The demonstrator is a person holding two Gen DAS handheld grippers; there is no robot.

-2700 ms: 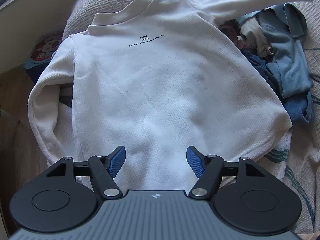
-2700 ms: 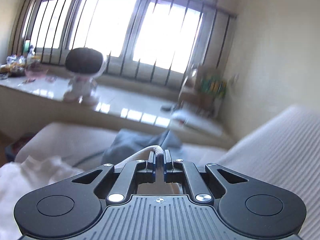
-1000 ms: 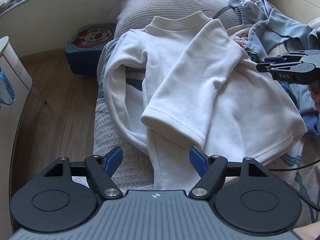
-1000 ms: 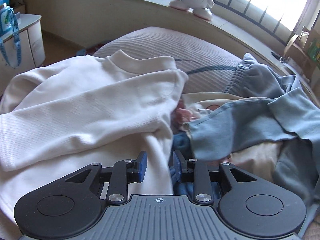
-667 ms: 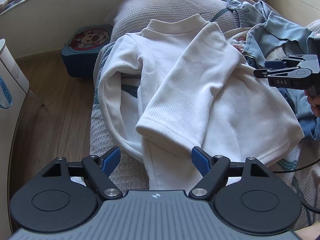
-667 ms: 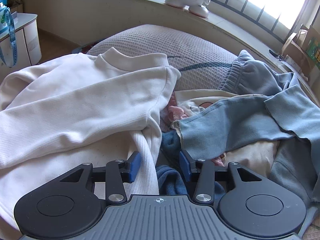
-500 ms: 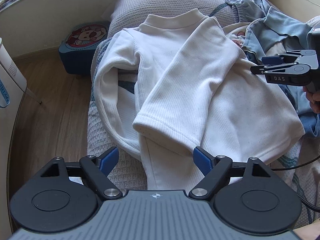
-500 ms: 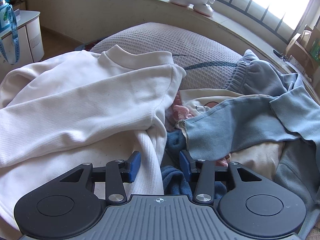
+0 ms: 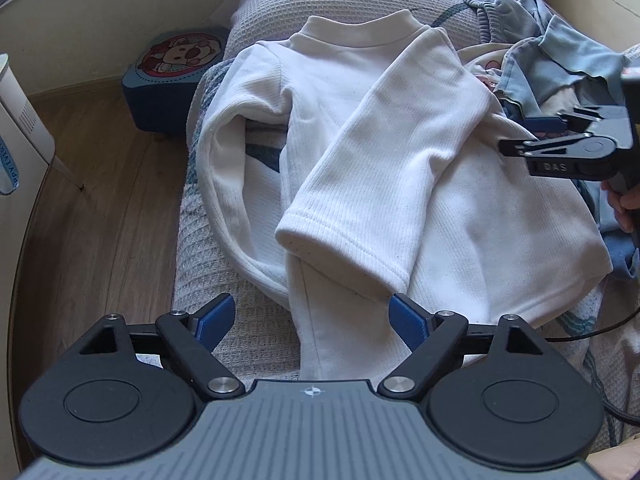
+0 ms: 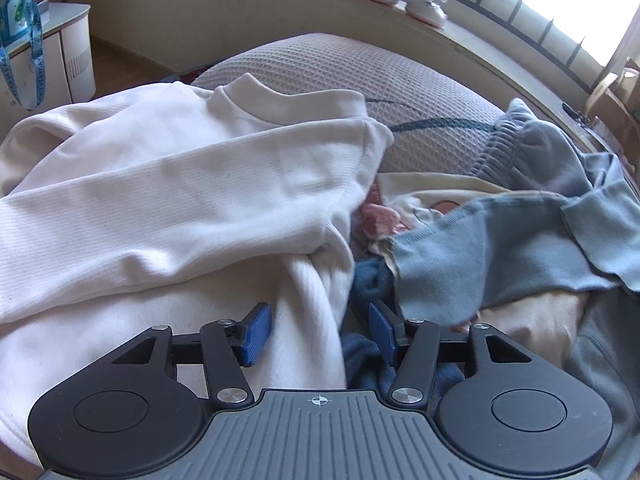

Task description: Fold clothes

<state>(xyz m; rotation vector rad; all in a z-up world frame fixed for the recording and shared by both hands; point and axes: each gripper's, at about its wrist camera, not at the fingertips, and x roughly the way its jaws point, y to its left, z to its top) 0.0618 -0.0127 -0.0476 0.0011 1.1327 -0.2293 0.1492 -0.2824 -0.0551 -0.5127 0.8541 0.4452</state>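
A white long-sleeved sweater lies face down on the bed. Its right sleeve is folded across the body, with the cuff near the hem. The other sleeve curves down along the left side. My left gripper hovers over the hem, jaws wide and still opening, pads touching nothing. My right gripper is at the sweater's right edge by the armpit. Its jaws are opening. A fold of white cloth lies between them, and the pads are clear of it.
A heap of blue and cream clothes lies right of the sweater. A grey waffle pillow sits behind the collar. A blue cartoon cushion and wood floor are at left. A hand holds the right gripper.
The right gripper, earlier shut on the raised sleeve, has laid it across the sweater, let go and opened. The left gripper's jaws have spread a little wider.
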